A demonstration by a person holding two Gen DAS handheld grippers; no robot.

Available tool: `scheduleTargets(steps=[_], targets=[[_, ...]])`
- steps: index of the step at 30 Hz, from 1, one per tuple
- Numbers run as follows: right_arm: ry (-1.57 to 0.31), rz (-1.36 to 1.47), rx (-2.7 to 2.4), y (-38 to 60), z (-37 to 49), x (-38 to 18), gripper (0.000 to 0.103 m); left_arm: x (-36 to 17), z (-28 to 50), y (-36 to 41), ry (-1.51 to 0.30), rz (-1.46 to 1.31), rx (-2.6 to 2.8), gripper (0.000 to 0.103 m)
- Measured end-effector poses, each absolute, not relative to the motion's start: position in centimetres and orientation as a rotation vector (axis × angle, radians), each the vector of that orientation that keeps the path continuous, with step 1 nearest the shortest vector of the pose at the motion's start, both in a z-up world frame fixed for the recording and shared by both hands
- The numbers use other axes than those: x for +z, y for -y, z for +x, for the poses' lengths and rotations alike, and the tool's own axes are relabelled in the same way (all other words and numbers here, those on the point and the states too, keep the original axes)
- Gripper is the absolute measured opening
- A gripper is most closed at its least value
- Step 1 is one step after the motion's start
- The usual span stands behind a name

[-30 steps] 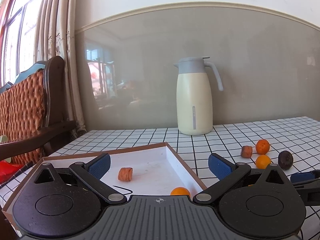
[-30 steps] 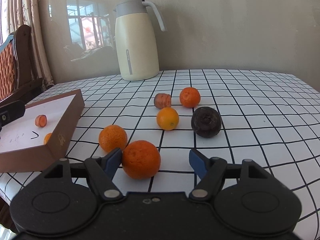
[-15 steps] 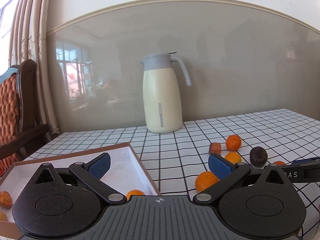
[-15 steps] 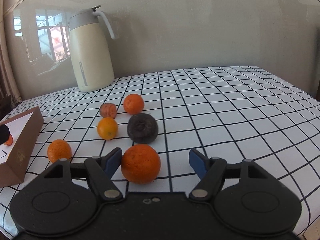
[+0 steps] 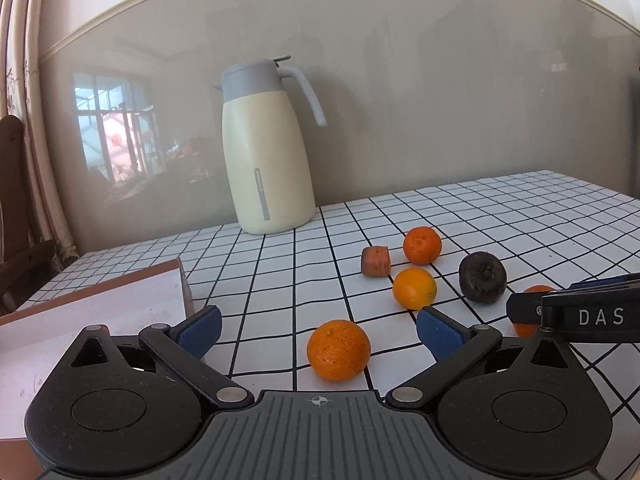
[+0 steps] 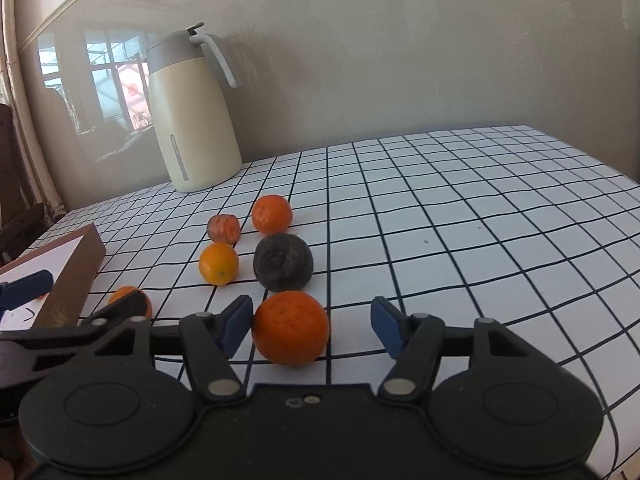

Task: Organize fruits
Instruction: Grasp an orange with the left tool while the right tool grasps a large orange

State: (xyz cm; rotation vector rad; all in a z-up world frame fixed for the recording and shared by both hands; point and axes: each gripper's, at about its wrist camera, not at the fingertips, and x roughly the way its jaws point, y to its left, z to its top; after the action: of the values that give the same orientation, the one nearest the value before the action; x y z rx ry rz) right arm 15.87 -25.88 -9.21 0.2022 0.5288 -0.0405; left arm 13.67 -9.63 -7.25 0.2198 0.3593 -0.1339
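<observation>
Several fruits lie on the checked tablecloth. My left gripper is open, and an orange sits between its blue fingers on the table. My right gripper is open around a larger orange that rests against its left finger. Behind lie a dark round fruit, a yellow-orange fruit, a reddish chunk and another orange. The brown box with a white inside stands at the left. The right gripper's finger shows in the left wrist view.
A cream and grey thermos jug stands at the back near the wall. A wooden chair is at the far left beyond the table edge. The left gripper's finger shows low left in the right wrist view.
My left gripper has swung right from over the box to the loose fruits, bringing an orange between its fingers. My right gripper has kept the larger orange between its open fingers.
</observation>
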Motion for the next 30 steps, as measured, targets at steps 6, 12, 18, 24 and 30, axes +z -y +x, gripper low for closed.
scheduleTargets(steps=[6, 12, 18, 24, 30], targets=[[-0.546, 0.189, -0.029, 25.3, 16.2, -9.3, 0.048, -7.6, 14.9, 9.5, -0.396, 0.179, -0.122, 0.102], [-0.553, 0.189, -0.037, 25.1, 16.4, -9.3, 0.047, -8.4, 16.0, 9.7, -0.457, 0.158, -0.144, 0.084], [-0.562, 0.188, -0.042, 24.9, 16.7, -9.4, 0.047, -8.5, 16.5, 9.8, -0.479, 0.15, -0.126, 0.069], [-0.564, 0.189, -0.05, 24.7, 16.9, -9.5, 0.045, -8.2, 16.0, 9.6, -0.45, 0.147, -0.118, 0.052], [-0.566, 0.187, -0.051, 24.8, 16.8, -9.5, 0.044, -9.0, 16.1, 10.6, -0.497, 0.174, -0.132, 0.051]])
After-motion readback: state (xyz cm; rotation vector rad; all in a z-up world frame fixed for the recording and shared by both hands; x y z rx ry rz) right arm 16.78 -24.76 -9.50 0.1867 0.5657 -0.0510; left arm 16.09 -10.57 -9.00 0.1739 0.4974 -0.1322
